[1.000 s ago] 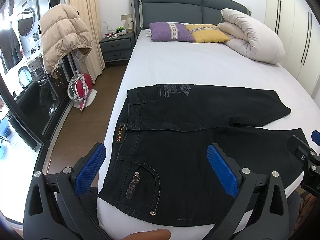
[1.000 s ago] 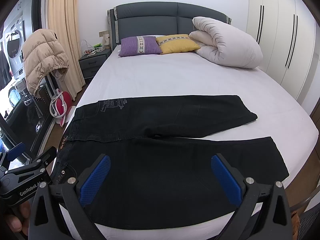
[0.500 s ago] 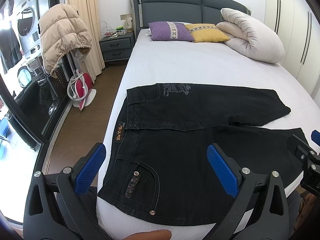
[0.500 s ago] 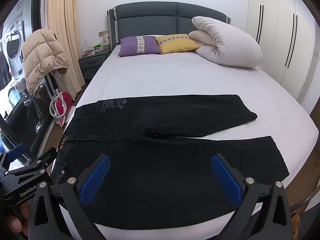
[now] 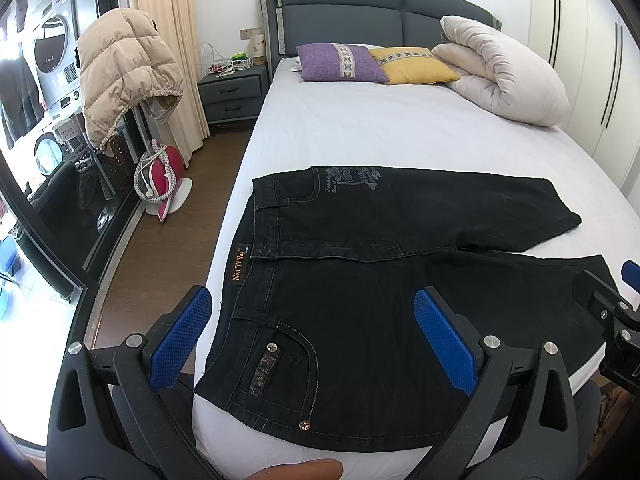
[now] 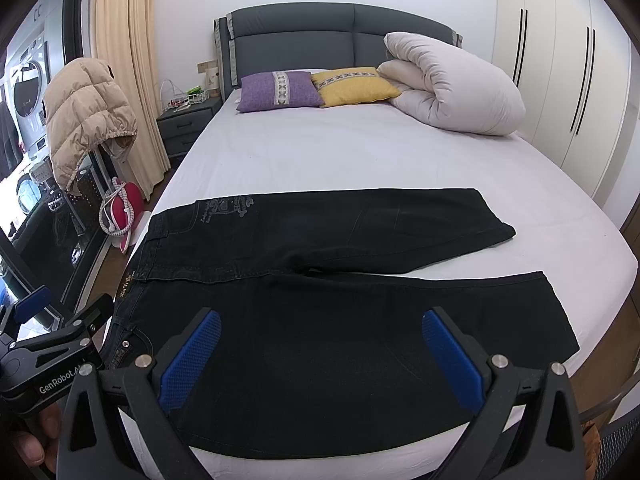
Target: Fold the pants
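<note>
Black pants (image 5: 400,280) lie flat across the near end of the white bed (image 5: 360,128), waistband toward our left, legs toward our right. We hold the left gripper (image 5: 316,332) and the right gripper (image 6: 320,356) above them, both spread wide and empty.

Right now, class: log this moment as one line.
phase: pre-grasp | left hand-held gripper: open, empty | right hand-held gripper: open, empty | pants: flat, unfolded on bed
</note>
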